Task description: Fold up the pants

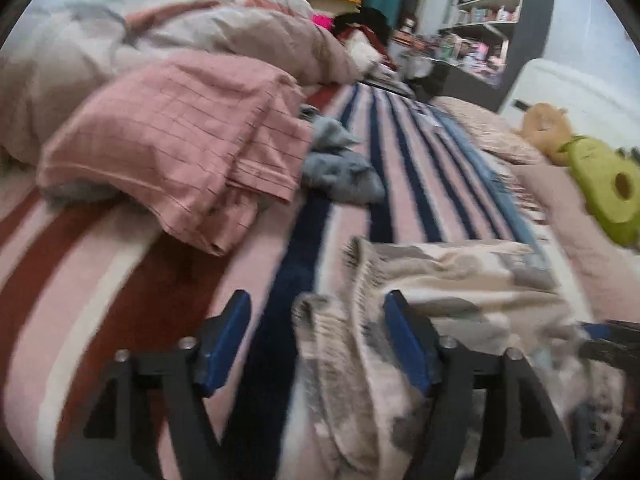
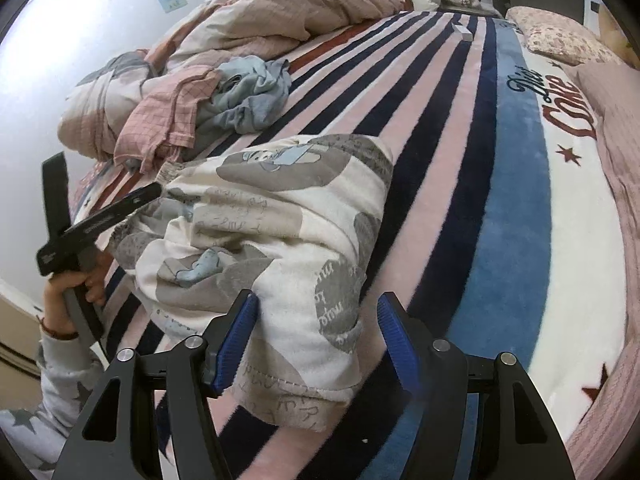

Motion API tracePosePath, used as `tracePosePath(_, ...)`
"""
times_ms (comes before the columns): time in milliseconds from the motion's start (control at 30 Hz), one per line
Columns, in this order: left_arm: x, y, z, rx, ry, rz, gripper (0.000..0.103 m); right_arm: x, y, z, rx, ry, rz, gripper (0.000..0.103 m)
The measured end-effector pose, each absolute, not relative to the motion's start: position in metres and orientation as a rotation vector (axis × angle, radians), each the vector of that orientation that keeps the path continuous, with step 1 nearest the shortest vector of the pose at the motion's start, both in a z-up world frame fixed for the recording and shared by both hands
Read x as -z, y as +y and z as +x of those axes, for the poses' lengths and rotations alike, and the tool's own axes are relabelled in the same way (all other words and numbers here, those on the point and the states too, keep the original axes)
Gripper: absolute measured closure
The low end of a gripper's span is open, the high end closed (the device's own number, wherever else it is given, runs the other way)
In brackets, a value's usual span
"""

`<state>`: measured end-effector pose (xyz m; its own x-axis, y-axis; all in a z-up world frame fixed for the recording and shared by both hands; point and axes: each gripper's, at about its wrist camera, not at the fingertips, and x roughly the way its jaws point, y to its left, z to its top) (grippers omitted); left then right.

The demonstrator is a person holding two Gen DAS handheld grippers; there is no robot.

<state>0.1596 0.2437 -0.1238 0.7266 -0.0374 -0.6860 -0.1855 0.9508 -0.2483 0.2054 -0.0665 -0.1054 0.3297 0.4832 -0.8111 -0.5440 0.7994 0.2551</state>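
Observation:
The pants (image 2: 280,216), cream with grey and pale blue prints, lie in a folded bundle on the striped blanket (image 2: 440,128). My right gripper (image 2: 318,298) is open around their near end: the left pad touches the cloth and the right pad stands apart from it. A hand (image 2: 72,284) holds the other gripper at the bundle's far left side. In the left wrist view, my left gripper (image 1: 316,300) is open wide over the pants' (image 1: 460,280) rumpled edge. Cloth lies between the jaws and against the right finger (image 1: 408,344), but no pad presses on it.
A pink checked garment (image 1: 168,152) and a grey-blue garment (image 1: 340,168) lie further up the bed, with a heaped duvet (image 1: 200,40) behind them. A green avocado plush (image 1: 608,188) and pillows sit at the right. Shelves (image 1: 492,20) stand beyond the bed.

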Motion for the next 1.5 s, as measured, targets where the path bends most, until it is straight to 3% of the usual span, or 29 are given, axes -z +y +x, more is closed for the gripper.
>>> tracePosePath(400,0.138,0.198,0.161,0.038,0.854,-0.24,0.026,0.132,-0.059,0.227,-0.667,1.119,0.033,0.03)
tracePosePath(600,0.147,0.196,0.165,0.019,0.868,-0.22,0.019,0.148,-0.048,0.224,-0.669,1.129,-0.006,0.021)
tracePosePath(833,0.151,0.199,0.167,-0.018,0.899,-0.203,0.013,0.148,-0.045,0.223,-0.681,1.125,-0.028,0.02)
tracePosePath(1133,0.159,0.192,0.174,0.02,0.925,-0.274,0.013,0.149,-0.039,0.223,-0.727,1.142,-0.01,0.022)
tracePosePath(1200,0.159,0.184,0.174,0.023,0.927,-0.258,0.017,0.152,-0.037,0.223,-0.749,1.151,0.017,0.029)
tracePosePath(1267,0.158,0.177,0.172,0.039,0.925,-0.259,0.032,0.153,-0.035,0.221,-0.756,1.152,0.03,0.032)
tracePosePath(1333,0.156,0.174,0.169,0.05,0.92,-0.27,0.044,0.152,-0.031,0.218,-0.752,1.142,0.011,0.042)
tracePosePath(1400,0.153,0.171,0.166,0.056,0.911,-0.269,0.057,0.15,-0.031,0.214,-0.739,1.134,0.005,0.064)
tracePosePath(1467,0.148,0.168,0.162,0.06,0.89,-0.26,0.071,0.146,-0.033,0.212,-0.734,1.128,0.013,0.074)
tracePosePath(1500,0.146,0.169,0.16,0.064,0.883,-0.264,0.072,0.143,-0.034,0.21,-0.733,1.123,0.014,0.077)
